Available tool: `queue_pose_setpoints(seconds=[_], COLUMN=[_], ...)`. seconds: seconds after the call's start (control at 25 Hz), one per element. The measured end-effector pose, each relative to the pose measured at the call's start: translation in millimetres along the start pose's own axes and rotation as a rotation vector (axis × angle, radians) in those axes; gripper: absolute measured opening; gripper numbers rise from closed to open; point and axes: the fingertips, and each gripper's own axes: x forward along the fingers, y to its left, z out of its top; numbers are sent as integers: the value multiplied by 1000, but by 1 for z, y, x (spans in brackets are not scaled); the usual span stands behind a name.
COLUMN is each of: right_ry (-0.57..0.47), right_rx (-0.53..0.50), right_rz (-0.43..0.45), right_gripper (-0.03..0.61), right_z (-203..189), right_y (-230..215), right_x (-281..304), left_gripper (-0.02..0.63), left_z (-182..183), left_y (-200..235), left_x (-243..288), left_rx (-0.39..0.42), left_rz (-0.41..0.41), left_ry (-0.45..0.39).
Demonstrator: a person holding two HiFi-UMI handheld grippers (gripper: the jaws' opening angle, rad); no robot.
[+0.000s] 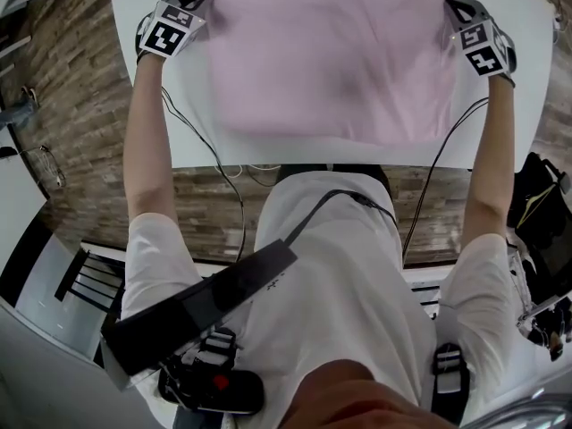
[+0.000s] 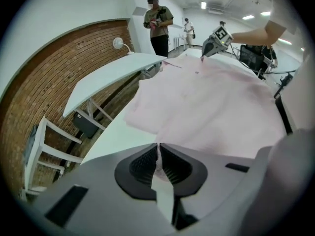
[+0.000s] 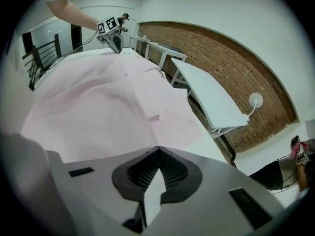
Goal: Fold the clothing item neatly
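A pink garment (image 1: 331, 61) lies spread flat on the white table (image 1: 188, 105). My left gripper (image 1: 207, 3) is at the garment's far left edge. In the left gripper view, the left gripper (image 2: 157, 149) has its jaws closed with a sliver of the pink garment (image 2: 211, 107) pinched between them. My right gripper (image 1: 451, 7) is at the far right edge. In the right gripper view, the right gripper (image 3: 157, 149) has its jaws together, and a ridge of the garment (image 3: 98, 107) runs up into their tips. Each gripper shows far off in the other's view: the right gripper (image 2: 203, 57), the left gripper (image 3: 117, 47).
A second white table (image 2: 108, 77) stands beside this one, across a strip of brick-patterned floor (image 1: 80, 105). Cables (image 1: 223, 172) hang over the near table edge. A black bag (image 1: 545, 213) sits on the floor at the right. Two people (image 2: 158, 23) stand in the background.
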Motion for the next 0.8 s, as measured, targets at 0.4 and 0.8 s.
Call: queue_pose_setpoints(seconds=[0.4, 0.8], right_ry=[-130, -173], right_rx=[286, 314], right_rz=[-76, 15], right_gripper=[2, 2], right_z=[-4, 3], right_y=[-25, 29], right_x=[-6, 5], left_gripper=[27, 132], left_z=[-23, -17], left_y=[15, 18], left_x=[3, -37], left_rx=[-207, -428], left_rz=[72, 158], left_ry=[-62, -294])
